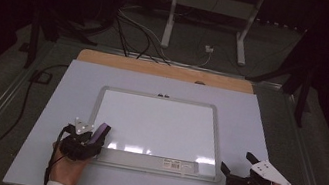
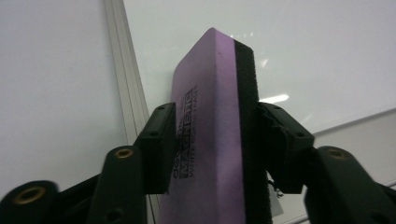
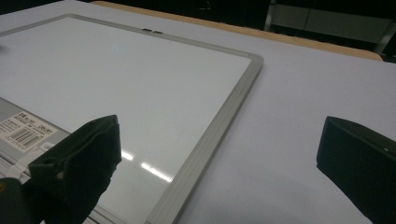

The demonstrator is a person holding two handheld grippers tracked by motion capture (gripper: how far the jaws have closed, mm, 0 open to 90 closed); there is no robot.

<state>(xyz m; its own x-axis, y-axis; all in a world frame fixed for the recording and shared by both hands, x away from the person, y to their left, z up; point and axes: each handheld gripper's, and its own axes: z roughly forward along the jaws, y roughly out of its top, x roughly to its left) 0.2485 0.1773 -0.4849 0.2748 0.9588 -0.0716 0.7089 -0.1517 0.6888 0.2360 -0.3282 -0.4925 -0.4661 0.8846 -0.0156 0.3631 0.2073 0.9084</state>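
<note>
The left gripper (image 2: pixel 212 140) is clamped on a purple whiteboard eraser (image 2: pixel 210 121), one jaw pressed on the printed purple foam face and the other on the black felt face. In the high view this gripper (image 1: pixel 88 141) sits at the near-left corner of the whiteboard (image 1: pixel 157 124), with the eraser (image 1: pixel 102 133) poking up and away from it, over the board's left frame. No earlier picture is at hand, so only the grip itself can be told: the pads bear on both broad faces about halfway along the block.

The eraser looks light and soft. Foam gives under pressure, so a hard squeeze would dent it and a loose one would let it twist; the felt side offers friction, the printed side looks smoother. Holding it across its thin dimension at mid-length, as now, seems the soundest hold, though to wipe, the felt face would need to meet the board.

The right gripper (image 3: pixel 219 154) has its jaws spread wide with nothing between them; it rests on the pale table (image 1: pixel 253 122) just right of the board's near-right corner (image 1: pixel 249 180).

The whiteboard, stiff, flat and glossy, lies in the middle of the table, its surface clean of marks.
</note>
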